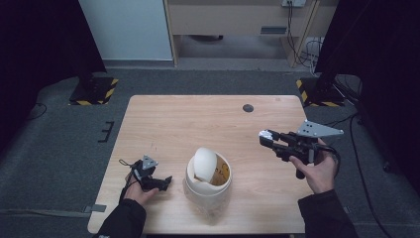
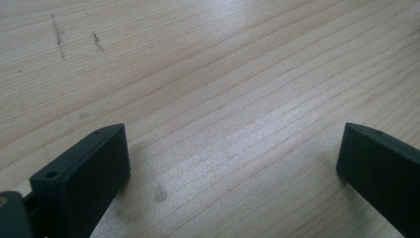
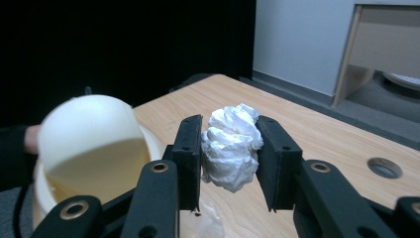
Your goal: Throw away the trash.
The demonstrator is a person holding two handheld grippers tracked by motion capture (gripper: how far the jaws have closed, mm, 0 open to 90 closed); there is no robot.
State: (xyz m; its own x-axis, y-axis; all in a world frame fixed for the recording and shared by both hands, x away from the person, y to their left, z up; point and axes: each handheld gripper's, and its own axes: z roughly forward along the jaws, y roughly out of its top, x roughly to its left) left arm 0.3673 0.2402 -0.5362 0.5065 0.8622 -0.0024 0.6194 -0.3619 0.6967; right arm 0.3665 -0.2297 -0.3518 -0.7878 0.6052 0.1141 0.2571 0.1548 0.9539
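Observation:
A cream bin [image 1: 208, 188] with a domed swing lid [image 1: 204, 162] stands near the front middle of the wooden table [image 1: 198, 116]. My right gripper [image 1: 266, 137] hovers to its right above the table, shut on a crumpled white tissue [image 3: 231, 141] pressed between both pads; in the right gripper view [image 3: 230, 135] the tilted lid [image 3: 89, 134] lies to the left. My left gripper [image 1: 165, 182] rests low on the table left of the bin. Its jaws [image 2: 233, 163] stand wide open over bare wood.
A round dark hole [image 1: 248, 108] sits in the table's far right part. Black stand bases with yellow stripes [image 1: 94, 90] [image 1: 317, 91] flank the far corners on the floor. A wooden cabinet [image 1: 237, 20] stands beyond.

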